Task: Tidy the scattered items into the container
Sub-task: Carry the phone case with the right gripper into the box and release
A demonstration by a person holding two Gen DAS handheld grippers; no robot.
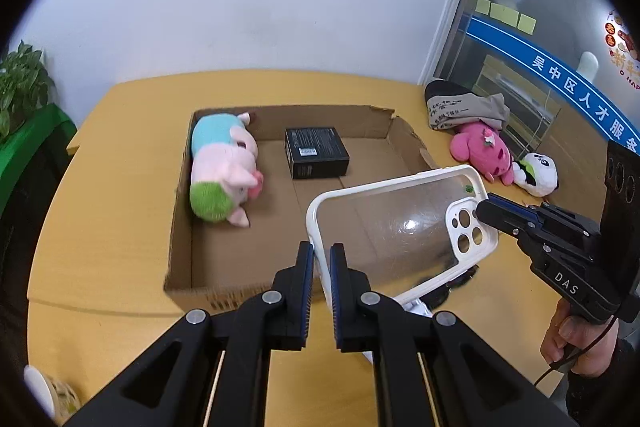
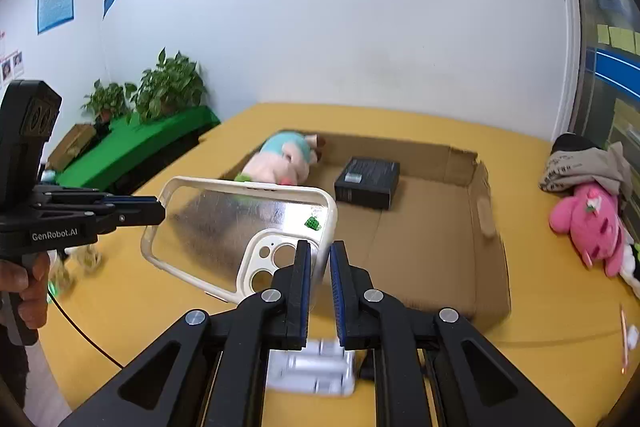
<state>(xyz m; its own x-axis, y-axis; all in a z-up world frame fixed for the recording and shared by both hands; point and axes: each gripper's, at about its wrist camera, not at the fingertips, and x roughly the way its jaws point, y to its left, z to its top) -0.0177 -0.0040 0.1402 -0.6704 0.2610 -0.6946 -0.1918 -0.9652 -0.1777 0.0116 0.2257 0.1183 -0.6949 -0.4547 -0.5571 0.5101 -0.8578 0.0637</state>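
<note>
Above table's near edge (image 1: 100, 267), left gripper (image 1: 319, 259) and right gripper (image 2: 319, 261) both clamped on opposite ends of phone case (image 1: 400, 227), lifted clear of surface. Clear glossy back, white rigid rim, round camera cutouts. Carry step; next: over cardboard box (image 1: 180, 227), then release. Farther in: soft plush pig (image 1: 224, 167), black carton (image 1: 316, 151).

The box (image 1: 404, 143) sits mid-table (image 1: 120, 163), with a plush pig (image 1: 224, 167) along its left wall and a small carton (image 1: 316, 151) behind centre. Right of it lie a cloth (image 1: 464, 109), a plush (image 1: 482, 151) and a panda (image 1: 538, 173). The phone case (image 1: 400, 227) hangs over the box's near right corner.
</note>
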